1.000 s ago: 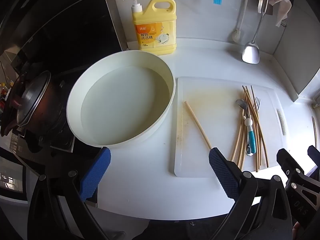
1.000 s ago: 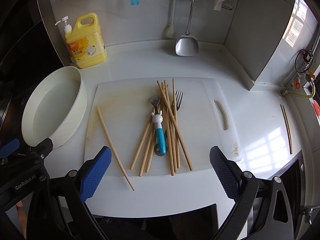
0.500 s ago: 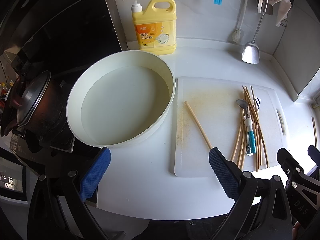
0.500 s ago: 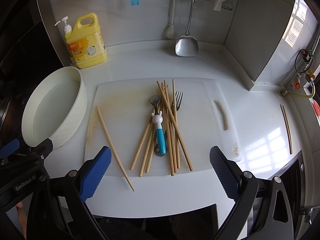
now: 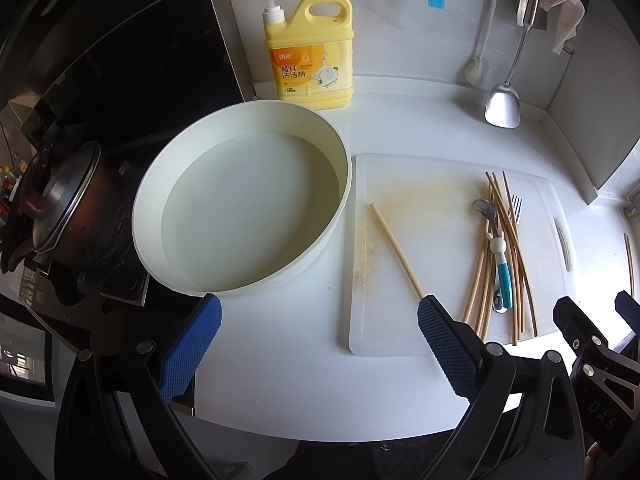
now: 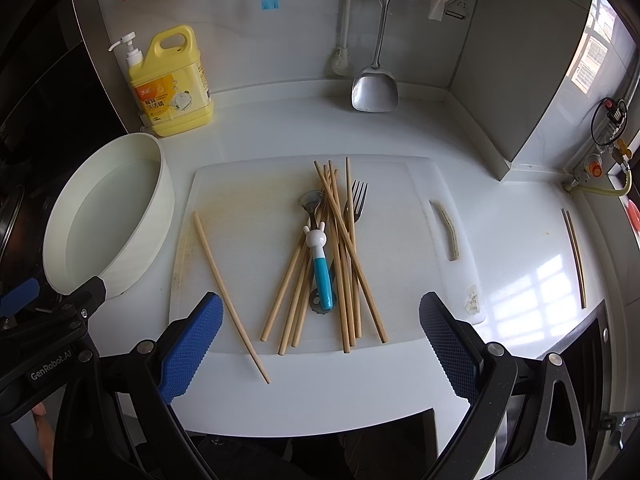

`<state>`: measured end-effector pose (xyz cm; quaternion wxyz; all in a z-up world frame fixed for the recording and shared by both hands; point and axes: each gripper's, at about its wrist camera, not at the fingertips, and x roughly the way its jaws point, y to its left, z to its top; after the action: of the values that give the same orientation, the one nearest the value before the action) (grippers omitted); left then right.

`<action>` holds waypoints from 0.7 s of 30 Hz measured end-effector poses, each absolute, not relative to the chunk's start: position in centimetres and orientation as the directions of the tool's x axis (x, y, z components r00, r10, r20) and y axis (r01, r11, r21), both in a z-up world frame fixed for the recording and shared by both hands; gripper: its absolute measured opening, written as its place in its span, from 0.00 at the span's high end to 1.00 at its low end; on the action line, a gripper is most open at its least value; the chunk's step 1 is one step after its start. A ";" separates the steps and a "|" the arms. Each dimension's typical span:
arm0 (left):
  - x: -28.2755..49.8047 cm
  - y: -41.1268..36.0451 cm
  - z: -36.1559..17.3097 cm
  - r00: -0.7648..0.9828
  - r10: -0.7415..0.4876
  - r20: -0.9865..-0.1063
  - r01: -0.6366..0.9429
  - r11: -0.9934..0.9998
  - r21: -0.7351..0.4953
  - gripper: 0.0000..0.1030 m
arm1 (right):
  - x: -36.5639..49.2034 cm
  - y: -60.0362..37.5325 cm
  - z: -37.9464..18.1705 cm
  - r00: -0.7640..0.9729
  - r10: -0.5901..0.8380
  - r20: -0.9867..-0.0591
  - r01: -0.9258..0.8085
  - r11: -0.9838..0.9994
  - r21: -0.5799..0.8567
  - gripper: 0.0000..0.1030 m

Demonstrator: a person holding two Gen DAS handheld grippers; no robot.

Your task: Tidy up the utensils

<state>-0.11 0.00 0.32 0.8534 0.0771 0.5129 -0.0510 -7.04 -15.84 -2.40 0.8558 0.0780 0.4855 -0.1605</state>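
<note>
Item 1, task goods: a heap of pale bamboo chopsticks (image 6: 340, 256) crossed over a steel fork (image 6: 357, 199) and a spoon with a teal handle and white rabbit figure (image 6: 320, 264). All lie on a white plastic cutting board (image 6: 400, 240), dead ahead of my right gripper (image 6: 320, 346) and roughly centred between its blue pads. The heap's long axis runs away from me, near ends towards the tool.

Item 2: one stray bamboo chopstick (image 6: 230, 294), apart from the heap, ahead and left of the right gripper. It lies on a diagonal, its near tip off the board edge onto the white counter (image 6: 320, 404), close by the right gripper's left pad.

Item 3, tools: right gripper with jaws spread wide, holding nothing. My left gripper (image 5: 318, 346) likewise spread and empty; from it the heap sits ahead and well to the right, past its right pad.

Judgement: the right hand is nearer the heap. A lengthwise approach suits sticks lying this way; nothing is sorted yet.

Item 4, surroundings: a round cream plastic basin (image 5: 240, 200) ahead-left of the left gripper, just beside the board; a yellow dish-soap jug with pump (image 6: 170, 88) beyond it; a steel spatula (image 6: 374, 88) hanging at the far wall; two more chopsticks (image 6: 574, 256) far right on the counter.
</note>
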 end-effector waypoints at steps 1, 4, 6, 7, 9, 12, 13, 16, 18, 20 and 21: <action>-0.2 0.0 0.4 0.471 -0.008 -0.882 0.166 0.983 0.079 0.06 | -7.0 -15.8 -2.4 0.477 -0.199 -0.856 0.350 0.936 -0.022 0.09; -0.2 0.5 0.2 0.470 -0.010 -0.883 0.167 0.983 0.078 0.06 | -7.0 -15.8 -2.4 0.477 -0.198 -0.857 0.349 0.937 -0.022 0.09; -0.3 0.6 0.2 0.470 -0.009 -0.883 0.167 0.983 0.079 0.06 | -6.9 -15.9 -2.5 0.477 -0.198 -0.857 0.349 0.937 -0.022 0.09; -0.2 0.5 0.2 0.470 -0.009 -0.882 0.167 0.983 0.079 0.06 | -6.9 -15.9 -2.5 0.476 -0.198 -0.857 0.349 0.937 -0.022 0.09; -0.3 0.5 0.2 0.470 -0.009 -0.883 0.167 0.983 0.079 0.06 | -7.0 -15.8 -2.5 0.477 -0.198 -0.856 0.349 0.937 -0.023 0.09; -0.2 0.5 0.2 0.470 -0.009 -0.883 0.167 0.983 0.079 0.06 | -6.9 -15.8 -2.5 0.476 -0.198 -0.857 0.349 0.937 -0.023 0.09; -0.2 0.5 0.2 0.470 -0.009 -0.883 0.167 0.983 0.079 0.06 | -6.9 -15.8 -2.5 0.476 -0.198 -0.857 0.349 0.937 -0.023 0.09; -0.2 0.5 0.2 0.470 -0.009 -0.883 0.167 0.983 0.079 0.06 | -6.9 -15.8 -2.5 0.476 -0.198 -0.857 0.349 0.937 -0.022 0.09; -0.2 0.6 0.2 0.471 -0.009 -0.882 0.167 0.983 0.079 0.06 | -6.9 -15.8 -2.4 0.477 -0.199 -0.856 0.349 0.937 -0.023 0.09; -0.1 0.6 0.0 0.471 -0.009 -0.882 0.167 0.983 0.079 0.06 | -6.8 -15.8 -2.5 0.477 -0.198 -0.856 0.349 0.937 -0.022 0.09; -0.1 0.6 0.0 0.471 -0.009 -0.882 0.167 0.983 0.079 0.06 | -6.8 -15.8 -2.6 0.477 -0.198 -0.856 0.349 0.937 -0.022 0.09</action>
<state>-0.06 0.64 0.00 0.8540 0.0771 0.5119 -0.0513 -6.79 -15.79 -2.57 0.8558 0.0779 0.4857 -0.1598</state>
